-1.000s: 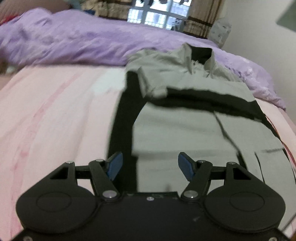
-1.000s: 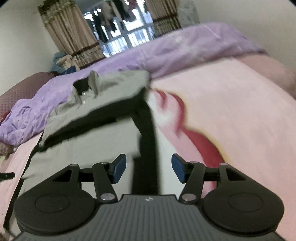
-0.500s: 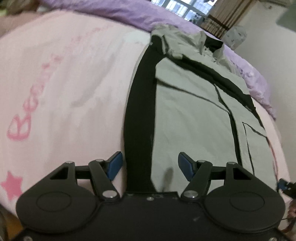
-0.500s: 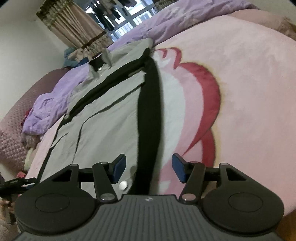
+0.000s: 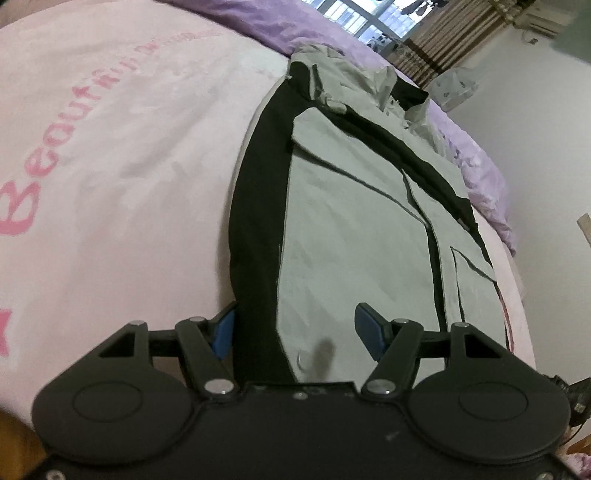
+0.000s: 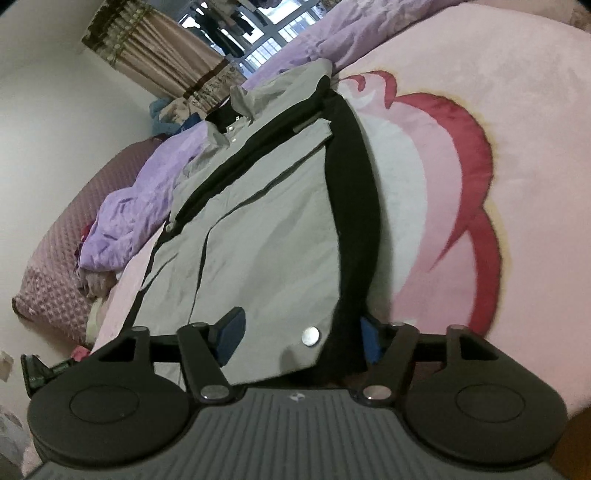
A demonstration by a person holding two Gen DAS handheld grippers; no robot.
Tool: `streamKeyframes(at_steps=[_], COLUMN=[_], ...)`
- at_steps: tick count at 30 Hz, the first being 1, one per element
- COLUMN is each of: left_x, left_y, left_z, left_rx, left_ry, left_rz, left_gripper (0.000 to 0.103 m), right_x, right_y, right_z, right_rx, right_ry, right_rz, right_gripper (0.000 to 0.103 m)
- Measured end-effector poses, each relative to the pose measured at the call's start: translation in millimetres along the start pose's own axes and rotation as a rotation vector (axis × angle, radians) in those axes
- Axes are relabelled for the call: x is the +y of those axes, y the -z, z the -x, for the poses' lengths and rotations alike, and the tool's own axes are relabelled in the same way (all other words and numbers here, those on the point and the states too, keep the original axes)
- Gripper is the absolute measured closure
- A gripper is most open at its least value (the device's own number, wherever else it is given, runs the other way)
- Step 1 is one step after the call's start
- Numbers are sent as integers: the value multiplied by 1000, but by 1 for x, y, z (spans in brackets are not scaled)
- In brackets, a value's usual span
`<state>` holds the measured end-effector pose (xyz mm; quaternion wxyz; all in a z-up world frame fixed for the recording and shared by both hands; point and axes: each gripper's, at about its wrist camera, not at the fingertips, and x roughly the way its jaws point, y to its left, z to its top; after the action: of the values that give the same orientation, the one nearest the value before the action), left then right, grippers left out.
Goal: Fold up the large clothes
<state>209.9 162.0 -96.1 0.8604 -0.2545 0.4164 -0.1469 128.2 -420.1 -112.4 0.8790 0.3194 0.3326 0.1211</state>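
Left gripper (image 5: 297, 332), black with blue pads, stands spread over the near hem of a grey jacket with black panels (image 5: 354, 229); the black side strip and grey front lie between the pads, not pinched. Right gripper (image 6: 299, 336) straddles the opposite hem corner beside a silver snap button (image 6: 310, 336); its jaws are opening, fabric between them, and the pads appear clear of the cloth. The jacket lies flat lengthwise on a pink printed bedspread (image 6: 517, 110), sleeves folded inward, collar at the far end. Beyond the collar lies a rumpled purple quilt (image 5: 236, 18), then brown patterned curtains (image 6: 162, 59) flanking a window (image 5: 354, 18).
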Motion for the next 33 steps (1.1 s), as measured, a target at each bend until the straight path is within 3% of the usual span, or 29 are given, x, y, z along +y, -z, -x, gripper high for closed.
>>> streamKeyframes(at_steps=[10, 13, 16, 17, 18, 19, 20, 21, 22, 26, 33], left_x=[-8, -7, -8, -8, -8, -7, -7, -6, -4, 1, -24], left_y=[7, 3, 1, 2, 2, 3, 4, 4, 3, -2, -17], left_z=[-1, -4, -5, -5, -5, -4, -4, -4, -3, 5, 27], left_rx=[16, 18, 12, 6, 0, -10, -18, -24, -25, -30, -103], left_ry=[12, 16, 13, 10, 7, 1, -16, -40, -57, -11, 41], left_rz=[-88, -71, -48, -42, -37, -37, -38, -38, -32, 14, -51], left_gripper=[37, 39, 42, 42, 44, 52, 59, 79, 92, 94, 94], right_x=[-4, -1, 3, 5, 6, 6, 5, 3, 0, -4, 20], right_y=[10, 8, 6, 6, 6, 7, 8, 8, 9, 8, -17], right_z=[4, 0, -1, -1, -1, -1, 0, 2, 5, 13, 24], right_rx=[-8, -7, -18, -20, -22, -22, -25, -29, -39, -73, -116], right_ry=[-19, -5, 19, 28, 39, 61, 83, 90, 66, -2, -73], right_rz=[-27, -26, -36, -29, -19, -5, 1, 2, -13, -57, -16], right_gripper=[27, 27, 34, 42, 54, 62, 77, 79, 80, 84, 85])
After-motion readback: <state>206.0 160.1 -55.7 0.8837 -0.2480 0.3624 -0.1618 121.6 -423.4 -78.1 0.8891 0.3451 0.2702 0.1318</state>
